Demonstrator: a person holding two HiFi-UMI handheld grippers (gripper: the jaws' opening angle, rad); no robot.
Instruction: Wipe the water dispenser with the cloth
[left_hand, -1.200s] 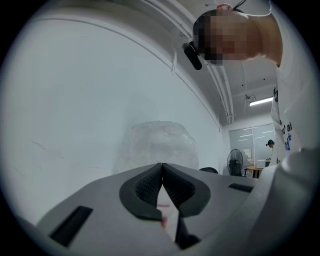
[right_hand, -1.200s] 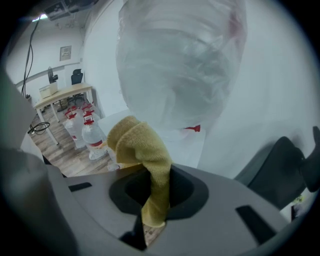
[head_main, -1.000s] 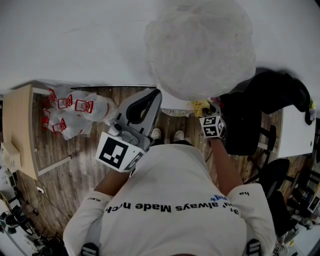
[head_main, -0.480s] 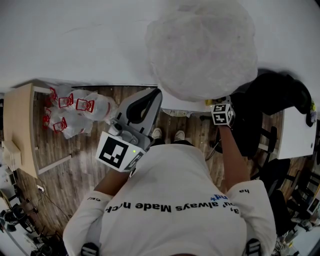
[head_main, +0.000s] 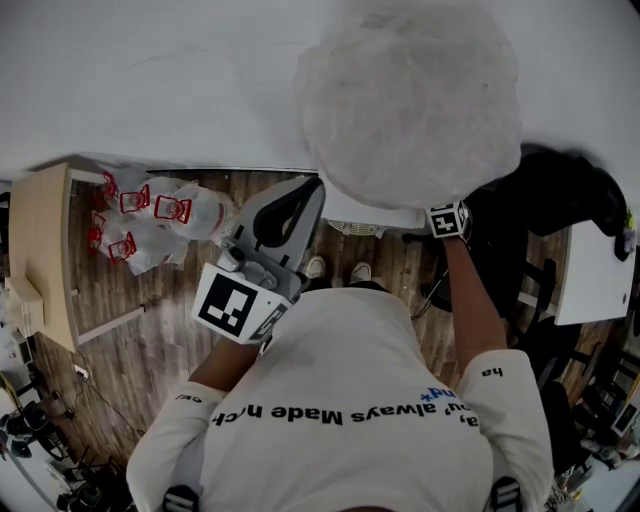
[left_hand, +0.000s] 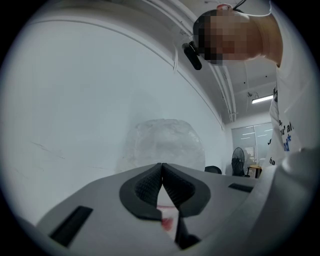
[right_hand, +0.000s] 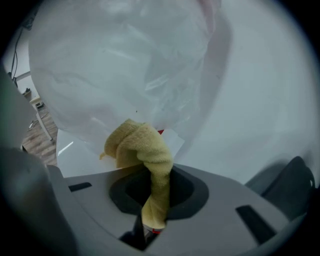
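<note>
**Yellow cloth (right_hand: 145, 155) clamped in right gripper (right_hand: 152, 202) at the water dispenser (head_main: 365, 212)**

Right gripper: jaws closed narrow on a twisted strand of the cloth. The bunched end stands up past the tips, toward 12 o'clock in the right gripper view. It sits at the foot of the dispenser's plastic-wrapped bottle (right_hand: 120, 65), over the white dispenser top; contact not certain.

Head view: bottle fills 12 to 1 o'clock. The right gripper's marker cube shows just under the bottle's edge at 3 o'clock, arm stretched out toward it.

Left gripper (left_hand: 162, 172): jaws pressed together, nothing between them, raised and aimed at the bottle, apart from it.

Surroundings, head view: white bags with red print (head_main: 150, 225) on the wood floor (head_main: 140, 340) at 9 o'clock, beside a pale wooden desk (head_main: 40, 260). Black chair (head_main: 540, 200) at 3 o'clock.
</note>
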